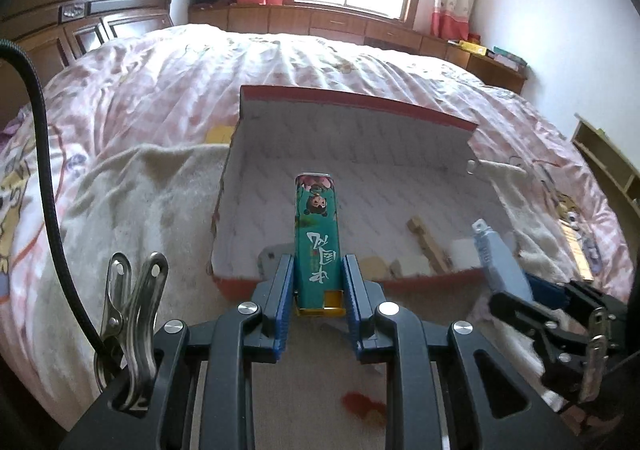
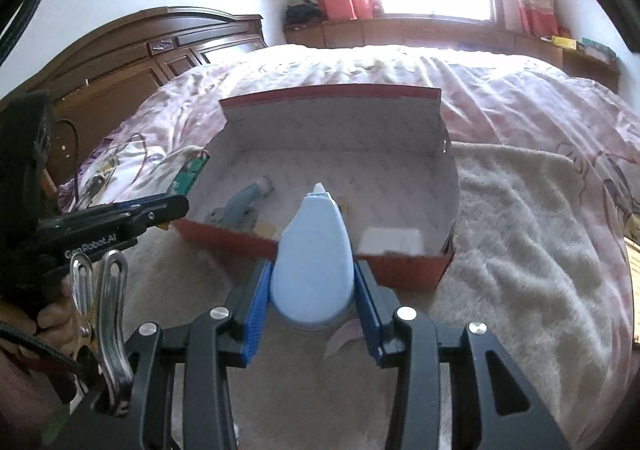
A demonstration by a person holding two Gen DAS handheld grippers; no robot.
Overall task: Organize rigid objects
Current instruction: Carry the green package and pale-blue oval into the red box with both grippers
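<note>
My left gripper (image 1: 317, 270) is shut on a tall teal box with a cartoon print (image 1: 317, 234), held over the near wall of an open red cardboard box (image 1: 360, 100) on the bed. My right gripper (image 2: 313, 282) is shut on a light blue correction-tape dispenser (image 2: 313, 262), held just before the same red box (image 2: 332, 94). The right gripper and its dispenser (image 1: 500, 262) show at the right of the left wrist view; the left gripper with the teal box (image 2: 188, 174) shows at the left of the right wrist view.
Inside the red box lie a wooden piece (image 1: 428, 244), a white block (image 2: 390, 240) and a grey-blue item (image 2: 244, 204). A cream fleece blanket (image 2: 520, 250) covers the pink bedding. A dark wooden headboard (image 2: 152, 50) stands left; cabinets line the window wall.
</note>
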